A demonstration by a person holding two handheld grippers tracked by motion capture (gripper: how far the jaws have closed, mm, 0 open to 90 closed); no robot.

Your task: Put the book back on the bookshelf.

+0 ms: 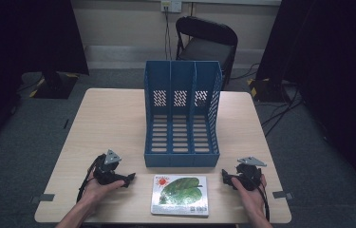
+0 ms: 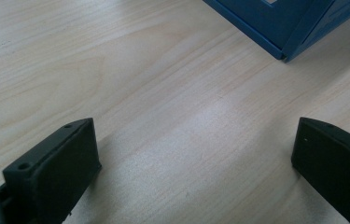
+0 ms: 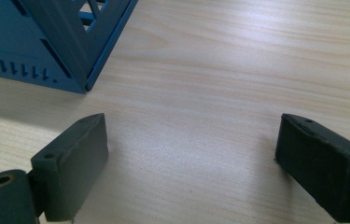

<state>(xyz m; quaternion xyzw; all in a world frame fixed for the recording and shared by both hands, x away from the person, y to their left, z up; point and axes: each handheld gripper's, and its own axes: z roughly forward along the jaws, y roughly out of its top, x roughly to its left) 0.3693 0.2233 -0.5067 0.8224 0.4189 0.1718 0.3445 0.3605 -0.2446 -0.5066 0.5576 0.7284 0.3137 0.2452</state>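
The picture book [image 1: 180, 195], its cover showing a big green leaf and a red sun, lies flat at the near edge of the worktop [image 1: 109, 123], between the two hands and touched by neither. The left claw [image 1: 129, 179] rests in the person's left hand [image 1: 97, 187] just to the left of the book, pointing toward it, with a grey three-cornered plate on top; in the left gripper view its jaws stand spread wide with bare pale wood between them and a blue corner of the file rack [image 2: 294, 25] beyond. The right claw [image 1: 225, 176] sits in the right hand [image 1: 251, 187] just to the right of the book, also pointing inward; in the right gripper view its jaws are likewise spread apart over bare wood, pinching nothing, with the rack's lower corner at upper left. Just behind the book stands the blue file rack, upright, with three slotted compartments open toward the person, all without contents. Farther back, off the worktop, a dark chair [image 1: 207, 42] stands against the wall, with black curtains [image 1: 33, 33] at either side.
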